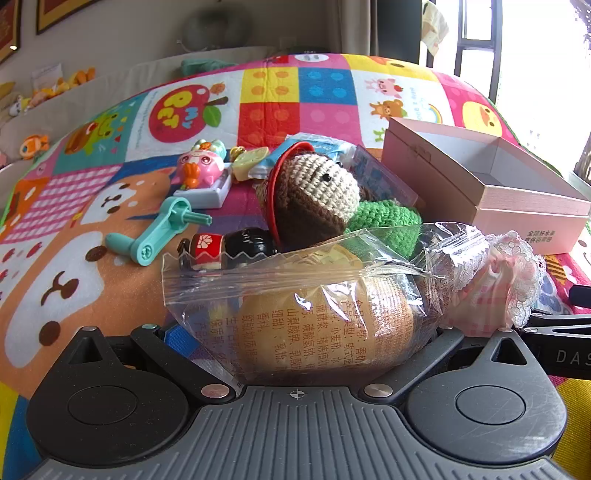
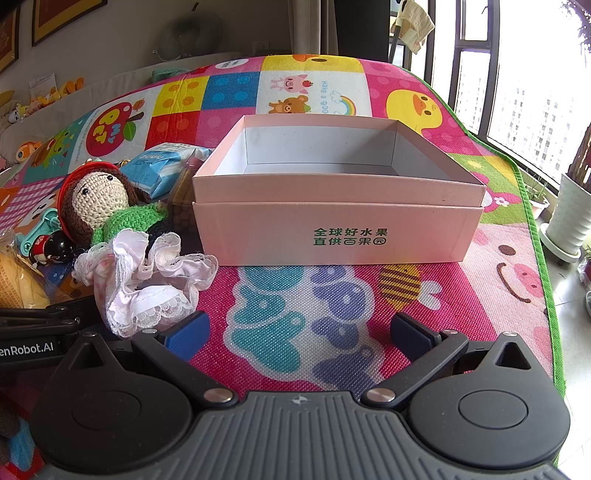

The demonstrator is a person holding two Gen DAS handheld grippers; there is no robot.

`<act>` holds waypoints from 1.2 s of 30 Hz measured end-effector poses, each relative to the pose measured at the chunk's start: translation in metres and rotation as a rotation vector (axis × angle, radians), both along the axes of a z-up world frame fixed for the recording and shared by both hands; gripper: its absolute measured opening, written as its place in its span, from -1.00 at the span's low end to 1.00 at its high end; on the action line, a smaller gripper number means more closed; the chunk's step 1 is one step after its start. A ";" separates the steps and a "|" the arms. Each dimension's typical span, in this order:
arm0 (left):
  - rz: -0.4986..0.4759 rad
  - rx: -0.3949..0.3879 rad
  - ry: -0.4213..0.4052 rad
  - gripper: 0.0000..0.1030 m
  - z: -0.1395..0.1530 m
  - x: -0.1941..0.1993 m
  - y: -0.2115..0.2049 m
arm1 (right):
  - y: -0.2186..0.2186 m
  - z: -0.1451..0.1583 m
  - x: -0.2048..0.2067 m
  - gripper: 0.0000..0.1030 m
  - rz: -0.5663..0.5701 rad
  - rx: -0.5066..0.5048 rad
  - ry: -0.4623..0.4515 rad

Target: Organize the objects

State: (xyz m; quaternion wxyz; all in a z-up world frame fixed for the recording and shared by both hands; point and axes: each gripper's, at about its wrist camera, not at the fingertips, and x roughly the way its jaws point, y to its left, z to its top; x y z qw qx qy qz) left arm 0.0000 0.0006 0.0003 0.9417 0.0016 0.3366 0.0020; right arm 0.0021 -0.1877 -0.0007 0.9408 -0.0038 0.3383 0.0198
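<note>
honestly the left tool (image 1: 295, 332) only pinches the slippery bagged bread (image 1: 325, 328), so it could slide out before reaching the pink box (image 2: 332, 218), and the right tool (image 2: 299, 336) hangs wide open, no help.

One pink box (image 2: 332, 229), one crocheted doll (image 2: 99, 199), one bagged bread roll (image 1: 325, 328), one frilly cloth (image 2: 147, 280), one teal crank (image 1: 155, 232) (others too jumbled to count).

Home, lived-in room: cartoon play mat (image 2: 332, 302), plush toys on shelf (image 1: 55, 86), framed pictures (image 2: 62, 18), potted plant (image 2: 570, 206) by window.
</note>
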 end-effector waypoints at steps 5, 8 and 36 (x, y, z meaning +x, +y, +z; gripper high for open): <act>0.000 0.000 0.000 1.00 0.000 0.000 0.000 | 0.000 0.000 0.000 1.00 0.000 -0.001 0.000; 0.000 0.000 0.000 1.00 0.000 0.000 0.000 | 0.000 0.000 0.000 1.00 0.000 -0.001 0.000; 0.001 0.000 0.000 1.00 -0.003 -0.002 -0.001 | 0.000 0.001 -0.001 1.00 0.001 -0.002 0.001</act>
